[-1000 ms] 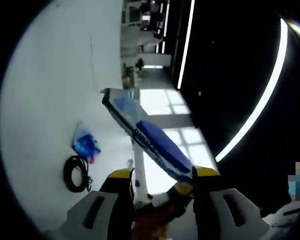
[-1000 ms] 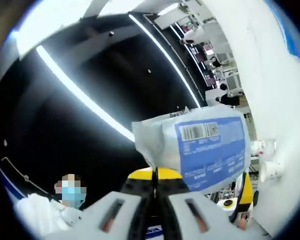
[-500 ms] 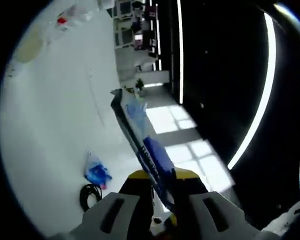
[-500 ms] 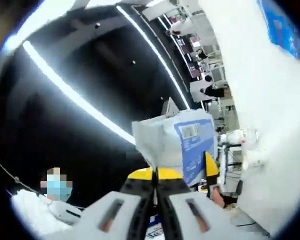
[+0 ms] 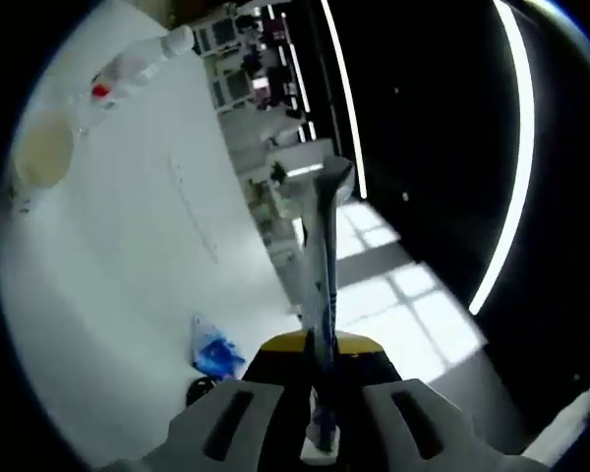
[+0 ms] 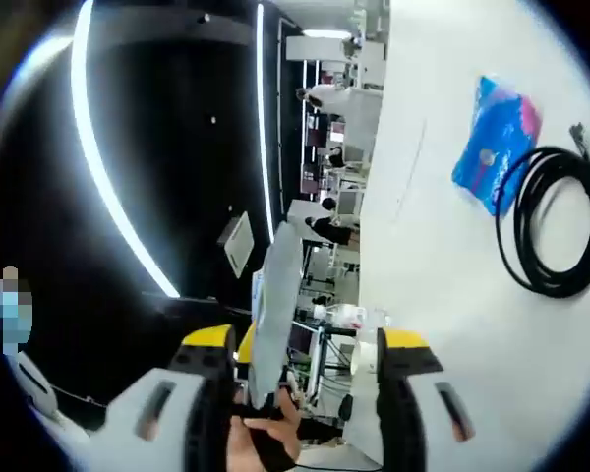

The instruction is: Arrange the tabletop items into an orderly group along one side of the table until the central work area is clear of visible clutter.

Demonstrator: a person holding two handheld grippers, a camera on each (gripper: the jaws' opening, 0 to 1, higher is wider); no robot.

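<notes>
Packet (image 5: 320, 285) edge-on, pinched in left tongs (image 5: 315, 359).

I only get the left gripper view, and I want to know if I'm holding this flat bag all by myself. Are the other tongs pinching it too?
Observer: No. In the right gripper view the right tongs are open. The flat bag stands edge-on between them, and their jaws are set wide apart.
Operator: What's the black bit next to the little blue packet?
Observer: That's a black cable. It is wound into a full loop on the white table, and it lies right beside the blue packet.
</notes>
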